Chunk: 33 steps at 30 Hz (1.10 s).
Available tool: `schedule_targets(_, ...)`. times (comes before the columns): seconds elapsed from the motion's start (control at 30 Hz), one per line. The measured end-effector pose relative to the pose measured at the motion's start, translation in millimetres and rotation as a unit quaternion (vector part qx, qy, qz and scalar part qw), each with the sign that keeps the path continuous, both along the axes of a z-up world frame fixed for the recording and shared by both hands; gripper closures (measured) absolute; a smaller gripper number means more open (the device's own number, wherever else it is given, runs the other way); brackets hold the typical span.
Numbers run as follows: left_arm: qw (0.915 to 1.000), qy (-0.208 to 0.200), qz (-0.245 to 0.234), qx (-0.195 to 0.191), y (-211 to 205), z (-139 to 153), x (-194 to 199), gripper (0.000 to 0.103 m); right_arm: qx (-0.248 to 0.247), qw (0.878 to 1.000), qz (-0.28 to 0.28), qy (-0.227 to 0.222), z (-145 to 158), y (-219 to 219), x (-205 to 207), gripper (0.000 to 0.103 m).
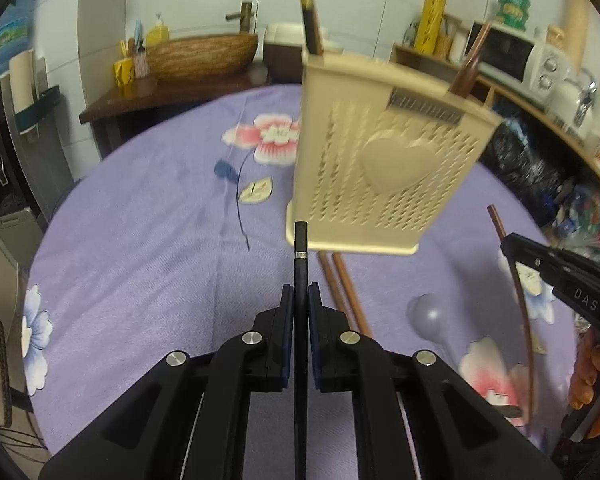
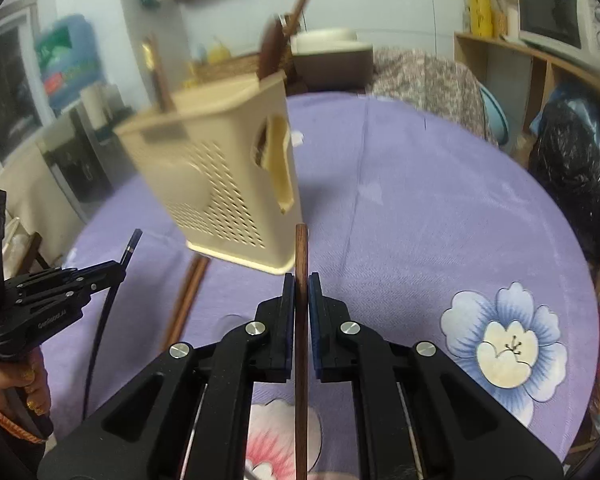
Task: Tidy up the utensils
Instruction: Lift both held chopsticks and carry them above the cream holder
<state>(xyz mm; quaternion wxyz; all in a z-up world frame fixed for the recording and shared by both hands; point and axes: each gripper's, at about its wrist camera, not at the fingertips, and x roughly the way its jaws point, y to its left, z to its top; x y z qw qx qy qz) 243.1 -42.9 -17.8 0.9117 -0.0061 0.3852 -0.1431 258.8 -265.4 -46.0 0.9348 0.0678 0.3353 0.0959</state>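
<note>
In the left wrist view, the left claw (image 1: 300, 300) is seen at lower centre, closed tight on a black chopstick (image 1: 301, 248) whose tip, ringed by a silver band, rises just in front of the base of a cream utensil holder (image 1: 384, 152). The holder, perforated and marked with a raised heart, is placed at upper centre right on a surface draped in a purple floral cloth (image 1: 160, 240), and dark handles are seen standing in it. 2 brown chopsticks (image 1: 344, 292) are laid on the cloth just below the holder, and a pale spoon (image 1: 432, 316) is found to their right. At the right edge, the right claw (image 1: 508, 242) is seen clamped on a long brown chopstick (image 1: 520, 300), with a hand (image 1: 592, 376) below it. In the right wrist view, the right claw (image 2: 300, 300) is shown at lower centre, shut on that brown chopstick (image 2: 301, 256), its tip reaching up to the holder's (image 2: 220, 172) lower right corner. At the left edge, the left claw (image 2: 118, 270) is seen gripping the black chopstick (image 2: 134, 242), and the 2 brown chopsticks (image 2: 188, 300) are seen lying between the claws.
</note>
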Motion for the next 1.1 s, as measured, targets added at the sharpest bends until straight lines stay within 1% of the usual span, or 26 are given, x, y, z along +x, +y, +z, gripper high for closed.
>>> schedule_targets(0.07, 0.9995, -0.024, -0.003, -0.021, 4, 19, -15, 0.094, 0.011, 1.000, 0.007, -0.021, 15, -2, -17, 0.095)
schedule_targets(0.13, 0.9985, -0.044, -0.006, -0.031, 6, 34, -27, 0.094, 0.021, 0.999, 0.015, -0.045, 32, -4, -35, 0.095)
schedule_targets(0.27, 0.9960, -0.080, -0.012, -0.038, 7, 61, -43, 0.094, 0.036, 0.995, 0.034, -0.081, 60, -5, -63, 0.095)
schedule_targets(0.37, 0.9943, -0.096, -0.016, -0.043, 8, 74, -50, 0.094, 0.036, 0.993, 0.046, -0.100, 78, -4, -81, 0.095)
schedule_targets(0.5, 0.9922, -0.113, -0.020, -0.049, 11, 87, -58, 0.094, 0.041, 0.991, 0.058, -0.116, 93, -2, -99, 0.095)
schedule_targets(0.8, 0.9913, -0.121, -0.024, -0.047, 13, 92, -61, 0.094, 0.032, 0.989, 0.077, -0.125, 103, 11, -108, 0.096)
schedule_targets(0.97, 0.9911, -0.118, -0.034, -0.049, 15, 93, -63, 0.094, 0.039, 0.988, 0.082, -0.124, 105, 9, -109, 0.096)
schedule_targets(1.1, 0.9907, -0.113, -0.042, -0.062, 17, 95, -62, 0.094, 0.051, 0.987, 0.088, -0.123, 106, 5, -108, 0.096)
